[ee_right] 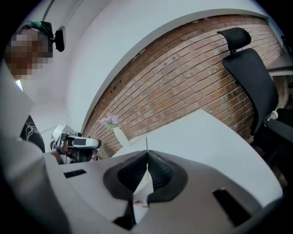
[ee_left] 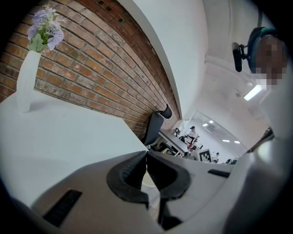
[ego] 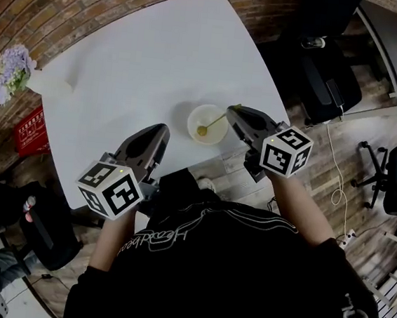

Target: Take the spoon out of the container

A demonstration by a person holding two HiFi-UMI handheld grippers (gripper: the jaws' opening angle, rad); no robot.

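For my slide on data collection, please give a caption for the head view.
Right gripper shut on the yellow-green spoon resting in a round white bowl; left gripper shut, empty.

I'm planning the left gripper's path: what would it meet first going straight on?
Likely only bare table: the left gripper aims beside the container, not into it, though depth is unclear.

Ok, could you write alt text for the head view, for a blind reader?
From above: the right gripper pinches the handle of a yellow spoon resting in a white bowl on a white table. The left gripper, jaws shut and empty, hovers at the table's near edge.
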